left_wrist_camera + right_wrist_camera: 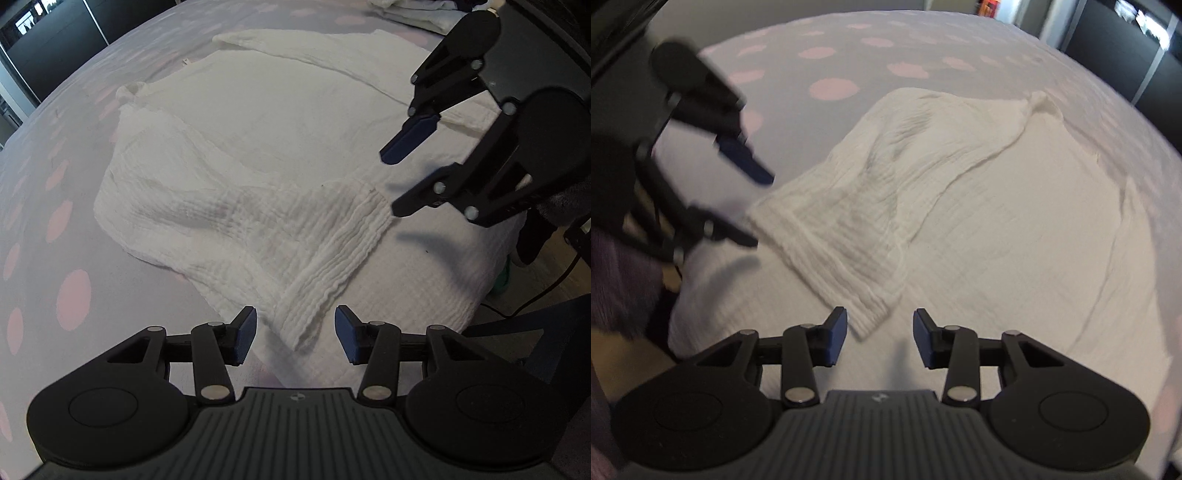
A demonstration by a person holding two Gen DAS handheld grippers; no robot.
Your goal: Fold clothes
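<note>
Bedspread (44, 206) with pink dots, left; white garment (258, 155) spread flat on it, one sleeve (325, 258) folded across the body. Left hand-held gripper (294, 338) wide, empty, just short of the sleeve cuff. Right hand-held gripper (879, 336) wide too, empty. Risk: loose crinkled weave bunching or dragging if pinched shallow, spoiling the fold already lying there.

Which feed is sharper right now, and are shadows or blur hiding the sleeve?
Left wrist view: sharp; the right gripper casts soft shadows on the white garment, and the folded sleeve stays readable despite grey shading. Right wrist view: motion-blurred; the left gripper is smeared, sleeve texture softened. Both fisheyes bend the spotted bedspread at the edges.
</note>
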